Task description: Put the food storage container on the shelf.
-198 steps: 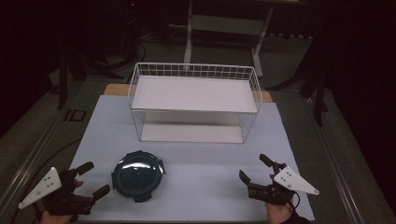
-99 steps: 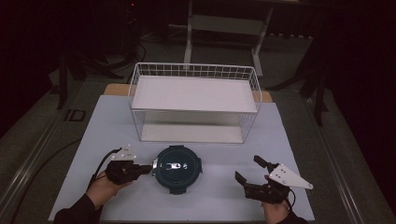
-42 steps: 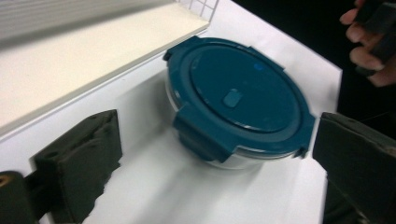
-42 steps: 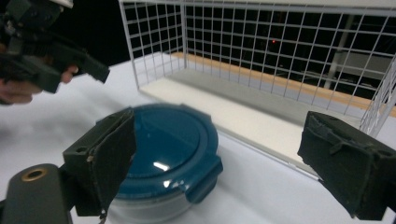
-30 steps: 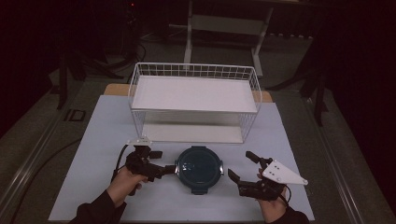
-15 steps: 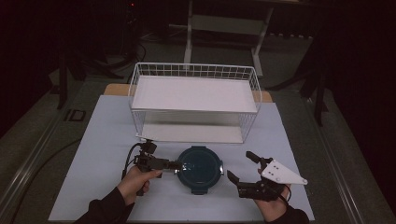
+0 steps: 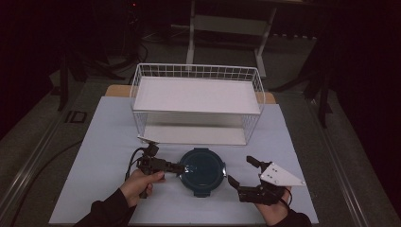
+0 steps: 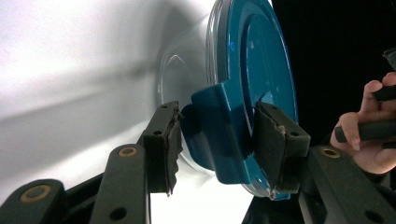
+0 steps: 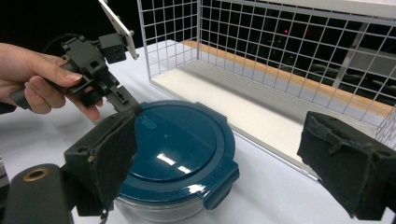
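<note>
— Looking down from the high view, I see the round container sitting on the white table, just in front of the wire rack. Can you tell what's in it?

— No. From my right gripper view the glass body under the blue lid looks clear, but I can't make out any contents. The rack's upper shelf and lower shelf are both bare white boards.

— Any writing on the lid?

— None I can read. There are small marks near the lid's centre in the left gripper view, too small to tell.

— What's my left gripper doing?

— Its jaws are set narrowly on either side of a lid latch tab, at the container's left edge. The left gripper view shows the pads pressing that tab; the high view shows just the tips meeting the rim.

— And the right gripper?

— Spread wide, holding nothing, resting on the table just right of the container and not touching it. Its own view shows the container between and beyond the pads, plus the left hand with its gripper at the far rim.
</note>
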A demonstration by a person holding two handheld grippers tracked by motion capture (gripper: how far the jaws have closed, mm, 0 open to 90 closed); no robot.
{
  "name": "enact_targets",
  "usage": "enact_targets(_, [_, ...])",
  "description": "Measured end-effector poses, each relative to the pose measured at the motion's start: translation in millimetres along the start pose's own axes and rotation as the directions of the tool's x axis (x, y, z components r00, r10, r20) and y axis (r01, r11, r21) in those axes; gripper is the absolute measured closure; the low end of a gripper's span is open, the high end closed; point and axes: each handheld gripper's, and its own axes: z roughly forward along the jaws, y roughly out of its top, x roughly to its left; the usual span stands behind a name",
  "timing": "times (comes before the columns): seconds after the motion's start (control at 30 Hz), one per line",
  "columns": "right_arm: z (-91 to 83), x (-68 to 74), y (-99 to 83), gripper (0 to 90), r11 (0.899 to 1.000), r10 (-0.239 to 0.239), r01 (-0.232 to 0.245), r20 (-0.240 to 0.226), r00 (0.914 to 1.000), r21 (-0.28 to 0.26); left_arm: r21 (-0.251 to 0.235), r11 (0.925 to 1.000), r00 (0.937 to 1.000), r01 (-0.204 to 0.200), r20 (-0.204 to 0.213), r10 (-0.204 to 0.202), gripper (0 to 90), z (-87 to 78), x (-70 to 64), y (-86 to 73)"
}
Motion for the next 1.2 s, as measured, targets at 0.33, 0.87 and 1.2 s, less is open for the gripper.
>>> enact_targets(0.33, [3.7, -2.9, -2.9, 14.1, 0.997, 0.058, -0.057, -0.019, 0.9981, 0.046, 0.009, 0.9992, 0.9992, -0.039, 0.004, 0.039, 53.3, -0.6, -1.6, -1.2])
enact_targets(0.87, [42.4, -43.3, -28.8, 37.5, 0.833, 0.505, -0.445, -0.122, 0.8544, 0.329, -0.007, 0.9676, 0.9665, -0.252, -0.051, 0.252, 56.8, -7.7, -28.7, -19.8])
enact_targets(1.2, [51.9, -45.3, -43.3, 45.4, 0.752, 0.616, -0.506, -0.176, 0.7679, 0.423, -0.018, 0.9484, 0.9474, -0.317, -0.054, 0.315, 57.8, -9.7, -33.2, -27.8])
